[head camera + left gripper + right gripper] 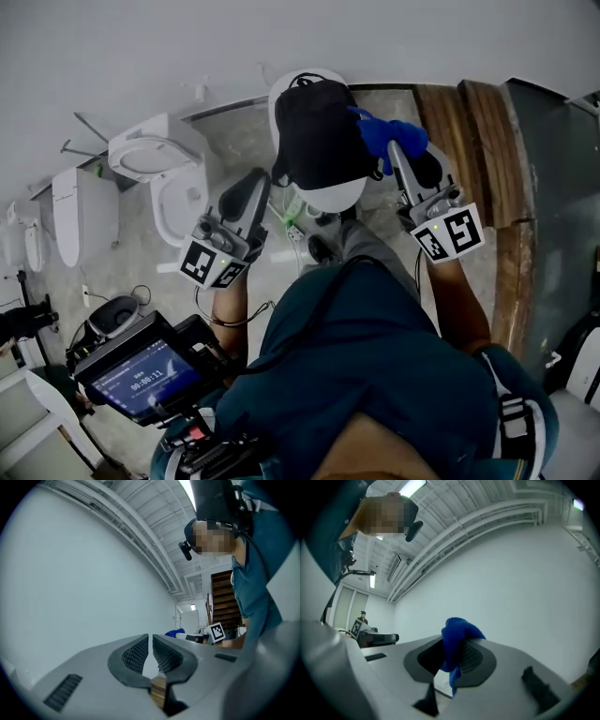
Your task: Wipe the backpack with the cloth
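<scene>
We see the black backpack slumped in a rounded heap on the white round stand, covering most of its top. The blue cloth is bunched above the stand's right edge, at the backpack's right side, pinched in the right gripper.

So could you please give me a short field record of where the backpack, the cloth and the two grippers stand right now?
backpack: black, resting on a white round stand
cloth: blue, bunched, at the backpack's right edge; contact cannot be confirmed
right gripper: jaws closed on the cloth
left gripper: jaws almost together, nothing between them, beside the backpack's left side
surroundings: toilet with its lid up, to the left
wiping: cloth is at the backpack, no stroke can be read from one moment
</scene>
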Demonstrator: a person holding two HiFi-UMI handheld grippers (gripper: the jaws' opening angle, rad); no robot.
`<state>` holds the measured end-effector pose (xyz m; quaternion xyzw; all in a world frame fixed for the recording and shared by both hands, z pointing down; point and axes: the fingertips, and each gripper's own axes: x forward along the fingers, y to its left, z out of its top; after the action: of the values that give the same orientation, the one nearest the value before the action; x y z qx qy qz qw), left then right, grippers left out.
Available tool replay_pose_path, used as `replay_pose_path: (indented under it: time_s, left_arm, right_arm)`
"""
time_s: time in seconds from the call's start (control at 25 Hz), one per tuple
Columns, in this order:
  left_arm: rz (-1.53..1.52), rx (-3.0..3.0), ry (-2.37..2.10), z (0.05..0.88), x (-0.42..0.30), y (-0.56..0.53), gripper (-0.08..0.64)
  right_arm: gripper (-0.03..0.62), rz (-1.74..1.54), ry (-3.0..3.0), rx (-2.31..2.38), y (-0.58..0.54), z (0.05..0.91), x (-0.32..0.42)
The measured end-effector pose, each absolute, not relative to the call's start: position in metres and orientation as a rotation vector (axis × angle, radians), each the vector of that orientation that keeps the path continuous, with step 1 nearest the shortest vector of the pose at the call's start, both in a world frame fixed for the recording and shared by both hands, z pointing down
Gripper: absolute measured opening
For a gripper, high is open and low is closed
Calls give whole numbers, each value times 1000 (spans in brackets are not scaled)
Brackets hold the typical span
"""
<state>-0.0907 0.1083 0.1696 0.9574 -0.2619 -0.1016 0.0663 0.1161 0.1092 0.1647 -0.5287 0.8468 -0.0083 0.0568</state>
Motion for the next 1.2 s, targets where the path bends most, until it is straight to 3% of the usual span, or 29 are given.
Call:
replay_pose_path:
  time_s: [0.2, 0.64, 1.2]
  left_arm:
    - [-343, 2945, -776, 134, -103, 177, 32]
    - [-378, 2960, -828, 112, -96, 259, 32]
    - [-352, 2976, -957, 102, -66, 507, 32]
  right_arm:
    - [51, 145, 2562, -1559, 186, 106, 90]
    - [51, 211, 2591, -1504, 267, 79, 88]
    - [51, 217, 2659, -1432, 504, 72, 99]
